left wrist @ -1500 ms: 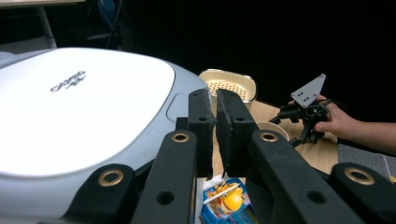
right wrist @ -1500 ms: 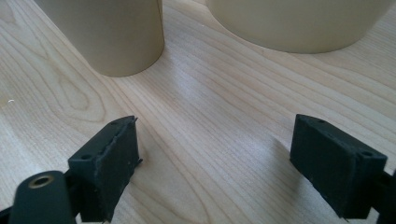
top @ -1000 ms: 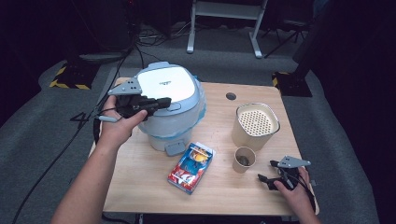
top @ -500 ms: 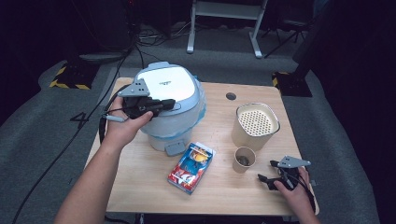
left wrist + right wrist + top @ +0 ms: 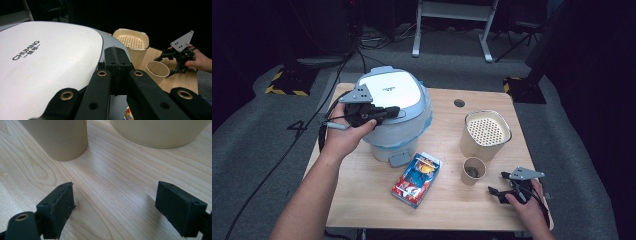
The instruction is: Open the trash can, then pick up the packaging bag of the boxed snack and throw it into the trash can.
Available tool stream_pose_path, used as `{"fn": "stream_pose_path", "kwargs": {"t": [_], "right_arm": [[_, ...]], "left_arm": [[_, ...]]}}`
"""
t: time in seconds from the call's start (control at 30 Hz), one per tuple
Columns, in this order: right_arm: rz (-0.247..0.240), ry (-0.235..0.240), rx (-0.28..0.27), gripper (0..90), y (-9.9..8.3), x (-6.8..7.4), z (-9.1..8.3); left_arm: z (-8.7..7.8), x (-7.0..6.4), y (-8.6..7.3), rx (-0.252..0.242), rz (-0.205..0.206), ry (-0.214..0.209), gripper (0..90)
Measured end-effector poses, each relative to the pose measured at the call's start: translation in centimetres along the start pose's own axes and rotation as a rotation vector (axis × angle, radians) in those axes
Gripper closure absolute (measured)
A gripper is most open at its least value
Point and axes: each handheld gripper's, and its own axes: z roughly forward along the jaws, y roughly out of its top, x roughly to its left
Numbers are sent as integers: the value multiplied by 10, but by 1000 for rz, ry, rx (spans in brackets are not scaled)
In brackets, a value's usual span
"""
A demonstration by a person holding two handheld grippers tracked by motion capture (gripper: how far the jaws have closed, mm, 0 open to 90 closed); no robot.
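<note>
Black fingers (image 5: pixel 58 207), brass rivets, grey plates.

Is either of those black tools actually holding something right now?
No. The left tool is shut, empty, over the cooker lid; the right tool is open above bare table.

Dim recording studio or lab, small wooden tabletop (image 5: pixel 447 200) alone on grey carpet (image 5: pixel 257 150), black cables (image 5: pixel 302 135) trailing past its left edge, hazard-striped stand feet (image 5: pixel 287 90), metal frame legs (image 5: pixel 452 30) beyond its far edge
</note>
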Motion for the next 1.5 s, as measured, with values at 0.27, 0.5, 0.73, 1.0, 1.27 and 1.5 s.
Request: {"fn": "stream_pose_path", "kwargs": {"t": [0.27, 0.5, 0.73, 1.0, 1.27, 1.5], "right_arm": [[0, 0, 0, 154, 0, 0, 0], [-1, -1, 0, 154, 0, 0, 0], [0, 0, 0, 154, 0, 0, 0], [0, 0, 0, 154, 0, 0, 0], [0, 0, 0, 154, 0, 0, 0], [0, 0, 0, 154, 0, 0, 0]], "left_arm": [[0, -2, -1, 3, 19, 6, 900], [0, -3, 0, 4, 18, 22, 900], [-2, -13, 0, -56, -29, -20, 622], [-5, -35, -6, -72, -4, -39, 492], [-2, -56, -30, -42, -18, -56, 447], [11, -65, -62, -11, -34, -61, 442]]}}
